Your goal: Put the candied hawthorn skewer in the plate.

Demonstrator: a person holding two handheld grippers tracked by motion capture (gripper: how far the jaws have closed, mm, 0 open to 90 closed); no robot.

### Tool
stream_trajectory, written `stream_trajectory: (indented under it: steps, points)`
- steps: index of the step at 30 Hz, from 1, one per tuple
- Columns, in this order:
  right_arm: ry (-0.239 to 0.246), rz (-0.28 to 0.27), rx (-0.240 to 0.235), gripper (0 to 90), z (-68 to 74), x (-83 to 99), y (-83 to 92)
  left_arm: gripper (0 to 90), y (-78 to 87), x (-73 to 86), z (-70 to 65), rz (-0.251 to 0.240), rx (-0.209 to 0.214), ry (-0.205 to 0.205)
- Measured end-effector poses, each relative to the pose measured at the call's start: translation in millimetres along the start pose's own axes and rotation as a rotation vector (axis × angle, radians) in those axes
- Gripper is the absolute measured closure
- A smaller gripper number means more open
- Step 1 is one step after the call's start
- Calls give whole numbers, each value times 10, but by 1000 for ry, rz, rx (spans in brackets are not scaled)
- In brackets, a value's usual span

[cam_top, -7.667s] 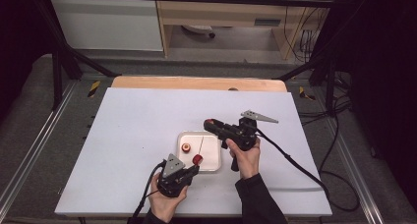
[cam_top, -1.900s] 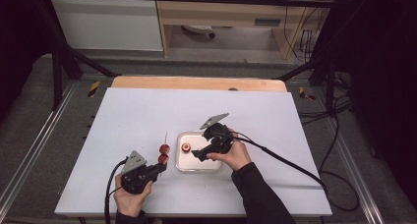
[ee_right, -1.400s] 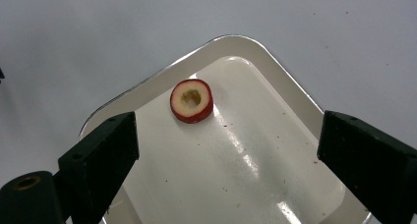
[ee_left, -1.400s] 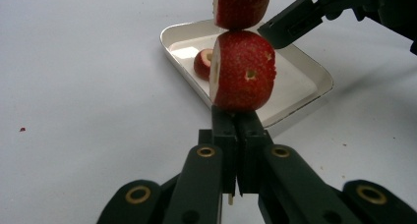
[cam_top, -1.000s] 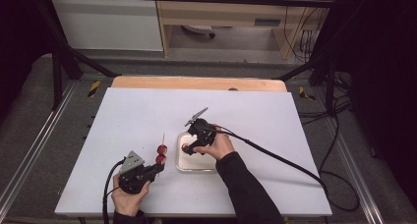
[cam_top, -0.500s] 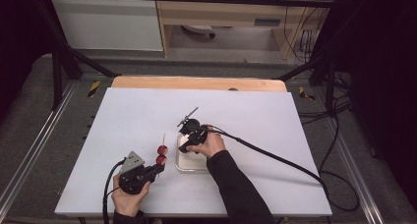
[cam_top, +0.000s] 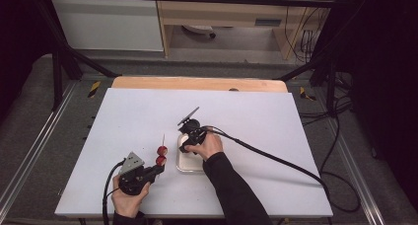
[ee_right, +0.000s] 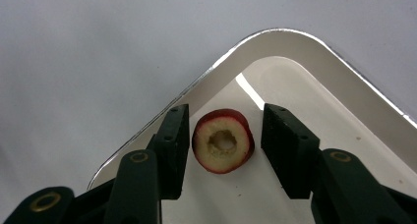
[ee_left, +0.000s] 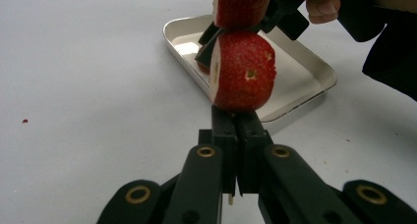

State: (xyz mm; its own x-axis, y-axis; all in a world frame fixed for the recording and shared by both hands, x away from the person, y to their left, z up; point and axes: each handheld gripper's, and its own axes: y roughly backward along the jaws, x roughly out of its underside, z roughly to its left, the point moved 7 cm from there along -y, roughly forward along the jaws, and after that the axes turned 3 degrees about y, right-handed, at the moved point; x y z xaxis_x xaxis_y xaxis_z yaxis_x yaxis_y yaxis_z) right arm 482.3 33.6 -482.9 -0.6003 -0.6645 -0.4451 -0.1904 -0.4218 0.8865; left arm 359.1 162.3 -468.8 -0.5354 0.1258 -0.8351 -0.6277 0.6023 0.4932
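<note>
Red fruit slice [ee_right: 223, 147] in a metal tray [ee_right: 295, 42] sits between the closing, untouching right gripper [ee_right: 225, 153] jaws; left gripper [ee_left: 235, 130] clamps a skewer [cam_top: 162, 140].

Two strawberry pieces [ee_left: 243, 69] sit on one skewer [cam_top: 163, 139], one cored strawberry slice [ee_right: 223, 140] lies in one metal tray [ee_right: 290, 42], and two grippers are at one bench [cam_top: 276, 121].

From above the near edge we look forward and down over the whole white table [cam_top: 246, 116]. Our two gripper views sit low and close, and all three views share the metal tray [cam_top: 190, 161] [ee_left: 305, 74] [ee_right: 295, 52].
</note>
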Motion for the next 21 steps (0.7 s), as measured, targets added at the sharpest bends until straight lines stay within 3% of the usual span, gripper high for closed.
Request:
stream_trajectory:
  steps: [4,13,16,21]
  points:
    - [-7,3,1,599,6,9,-17,887,-1,0,0,0,1,1]
    - [-25,-13,6,613,5,-1,45,887,-12,5,-16,1,2,-4]
    - [-25,-47,4,613,11,-26,165,887,-22,5,-33,2,0,-9]
    - [-32,-176,1,613,30,-82,480,887,-54,1,-105,-2,17,-11]
